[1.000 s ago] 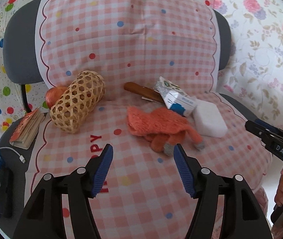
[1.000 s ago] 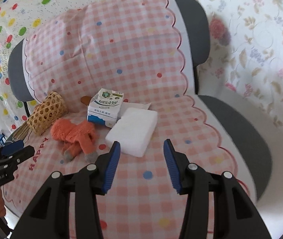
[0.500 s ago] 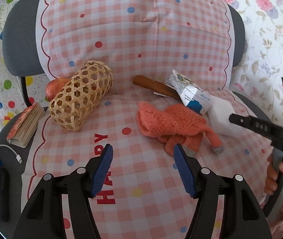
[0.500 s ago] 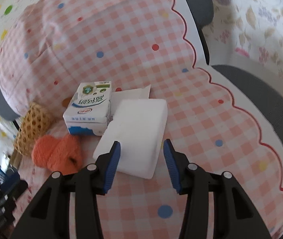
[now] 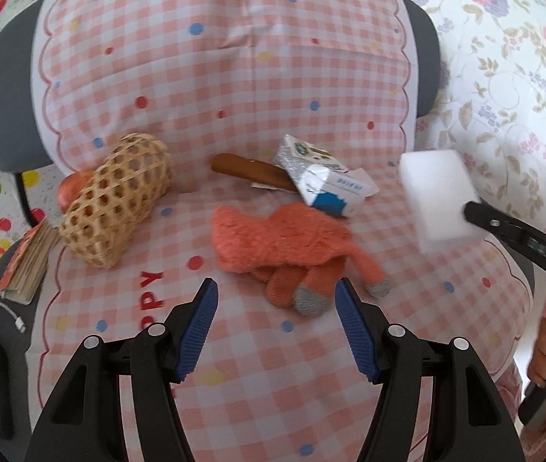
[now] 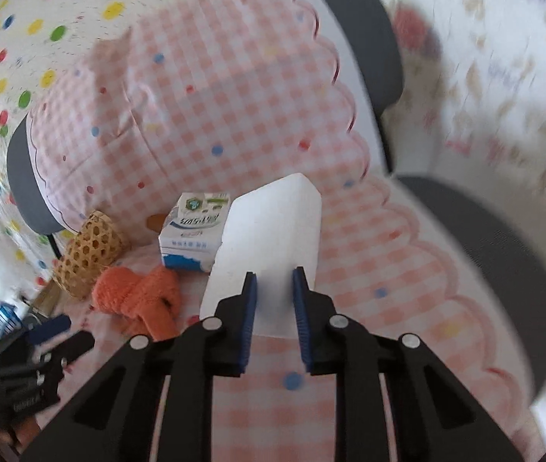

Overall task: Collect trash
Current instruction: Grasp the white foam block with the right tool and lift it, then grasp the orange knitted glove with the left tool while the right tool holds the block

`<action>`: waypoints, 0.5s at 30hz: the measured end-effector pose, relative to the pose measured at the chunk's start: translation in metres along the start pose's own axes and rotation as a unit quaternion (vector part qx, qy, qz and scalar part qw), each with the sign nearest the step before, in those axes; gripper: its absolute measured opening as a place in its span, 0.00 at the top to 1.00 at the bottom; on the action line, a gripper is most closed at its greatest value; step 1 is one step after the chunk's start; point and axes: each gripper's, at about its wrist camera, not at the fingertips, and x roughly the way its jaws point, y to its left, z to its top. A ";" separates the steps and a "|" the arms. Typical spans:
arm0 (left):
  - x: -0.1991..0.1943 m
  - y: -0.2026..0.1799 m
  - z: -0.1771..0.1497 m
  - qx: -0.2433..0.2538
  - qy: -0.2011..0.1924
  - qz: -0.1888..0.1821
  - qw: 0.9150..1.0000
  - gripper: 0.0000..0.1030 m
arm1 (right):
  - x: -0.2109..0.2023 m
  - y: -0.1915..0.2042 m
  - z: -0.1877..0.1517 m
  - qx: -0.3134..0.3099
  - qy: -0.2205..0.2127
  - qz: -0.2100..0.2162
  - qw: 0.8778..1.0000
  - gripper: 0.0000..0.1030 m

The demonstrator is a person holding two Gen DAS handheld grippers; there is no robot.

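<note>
Your right gripper [image 6: 274, 300] is clenched on the near end of the white foam block [image 6: 273, 231], which hangs clear of the seat at the right side of the chair. Your left gripper [image 5: 276, 325] is spread wide with nothing in it, hovering over the checked cover [image 5: 234, 385] just short of the orange glove [image 5: 284, 242]. Beyond that lie the crushed milk carton [image 5: 323, 184], touching a brown stick-like item [image 5: 249, 171], and the wicker basket [image 5: 119, 200] on its side. No bin shows, so collection looks barely begun: one piece in hand, the carton left.
</note>
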 end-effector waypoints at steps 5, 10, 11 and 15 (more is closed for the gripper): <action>0.014 -0.024 0.016 0.022 -0.003 -0.005 1.000 0.38 | -0.022 -0.010 -0.006 -0.013 -0.013 -0.018 1.000 0.81; 0.039 -0.049 0.038 0.052 0.010 0.010 0.999 0.38 | -0.026 -0.018 -0.008 -0.005 -0.017 -0.024 1.000 0.81; 0.048 -0.054 0.042 0.059 0.016 0.021 0.998 0.38 | -0.027 -0.019 -0.009 -0.004 -0.017 -0.023 1.000 0.81; 0.080 -0.060 0.048 0.061 0.055 0.061 0.995 0.38 | -0.026 -0.022 -0.011 0.003 -0.012 -0.017 1.000 0.81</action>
